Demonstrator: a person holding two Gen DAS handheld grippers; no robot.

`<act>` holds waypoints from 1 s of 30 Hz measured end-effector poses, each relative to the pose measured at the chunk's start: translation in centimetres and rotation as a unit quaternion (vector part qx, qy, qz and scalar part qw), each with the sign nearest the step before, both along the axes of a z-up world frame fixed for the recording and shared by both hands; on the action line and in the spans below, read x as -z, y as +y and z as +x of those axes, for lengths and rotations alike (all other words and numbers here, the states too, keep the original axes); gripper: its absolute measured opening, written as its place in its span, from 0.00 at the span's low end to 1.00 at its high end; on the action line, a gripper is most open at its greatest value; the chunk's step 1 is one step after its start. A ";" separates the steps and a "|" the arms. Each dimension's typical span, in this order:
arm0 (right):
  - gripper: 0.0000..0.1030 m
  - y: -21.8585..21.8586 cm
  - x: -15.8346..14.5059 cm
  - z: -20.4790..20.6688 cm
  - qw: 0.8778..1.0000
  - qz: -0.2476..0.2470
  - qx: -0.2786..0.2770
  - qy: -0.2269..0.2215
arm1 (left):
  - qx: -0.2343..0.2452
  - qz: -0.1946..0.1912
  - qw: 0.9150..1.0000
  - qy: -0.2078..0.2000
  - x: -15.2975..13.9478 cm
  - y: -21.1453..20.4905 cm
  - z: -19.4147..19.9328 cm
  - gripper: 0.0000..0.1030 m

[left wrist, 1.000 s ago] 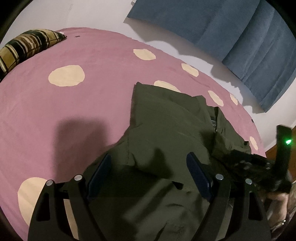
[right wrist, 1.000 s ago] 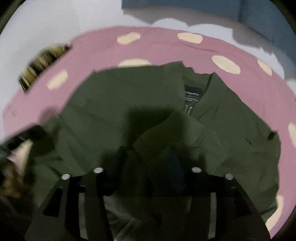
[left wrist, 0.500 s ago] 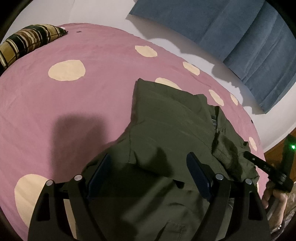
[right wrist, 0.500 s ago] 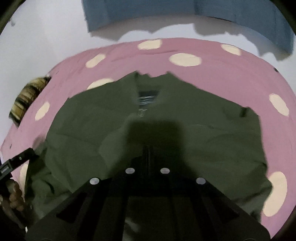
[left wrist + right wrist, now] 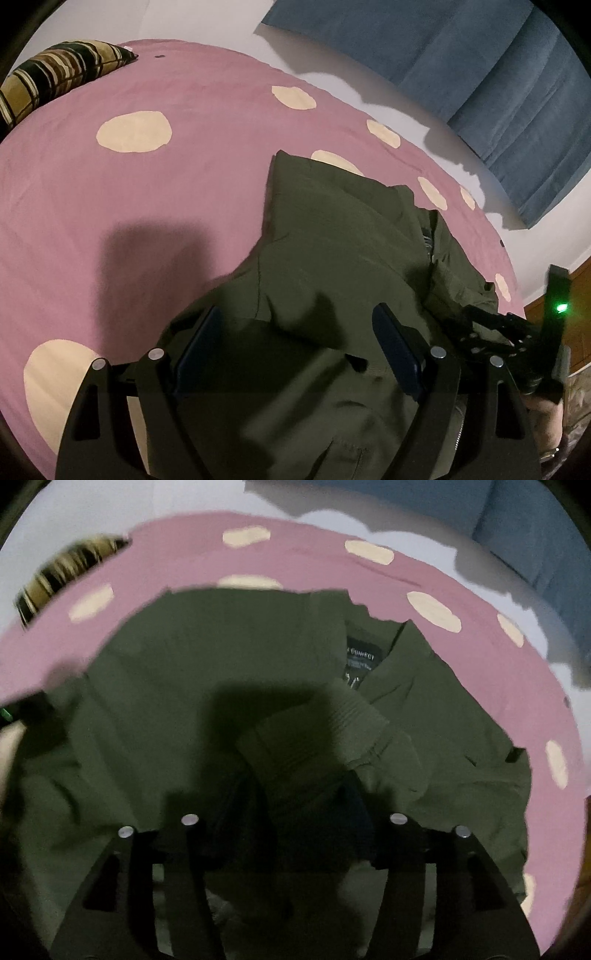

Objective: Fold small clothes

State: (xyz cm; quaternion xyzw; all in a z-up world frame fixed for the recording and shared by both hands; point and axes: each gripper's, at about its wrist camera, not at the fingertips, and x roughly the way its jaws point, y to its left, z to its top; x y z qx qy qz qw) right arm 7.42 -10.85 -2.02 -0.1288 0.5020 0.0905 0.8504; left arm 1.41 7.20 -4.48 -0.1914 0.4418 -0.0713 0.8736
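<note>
Pink bedspread (image 5: 332, 565); jacket (image 5: 184, 657) label (image 5: 361, 653) illegible

Dim indoor light from above and behind casts a hard dark shadow on the pink cream-spotted bedspread (image 5: 155, 206) and the olive-green fabric jacket (image 5: 258, 709), fisheye bending all edges, the right wrist view motion-blurred

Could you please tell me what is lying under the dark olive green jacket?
The dark olive green jacket lies on a pink bedspread with cream dots, which shows all around it. One cream dot is partly covered; anything else beneath is hidden.
</note>
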 end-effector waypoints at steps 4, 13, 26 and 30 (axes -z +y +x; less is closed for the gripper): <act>0.48 -0.7 1.1 -0.2 1.000 -0.004 0.011 -0.002 | 0.001 0.001 1.000 0.003 0.2 -0.1 0.1 0.80; 0.35 -7.6 -0.9 -1.6 0.975 0.198 0.103 -0.017 | 0.001 -0.002 1.000 0.013 0.5 -0.1 0.1 0.80; 0.54 -20.9 1.2 -8.5 0.884 0.406 0.230 -0.019 | -0.007 -0.010 1.000 0.021 0.9 0.4 0.2 0.80; 0.56 -22.9 2.2 -9.1 0.860 0.454 0.232 -0.009 | -0.007 -0.004 1.000 0.023 1.1 0.2 0.2 0.80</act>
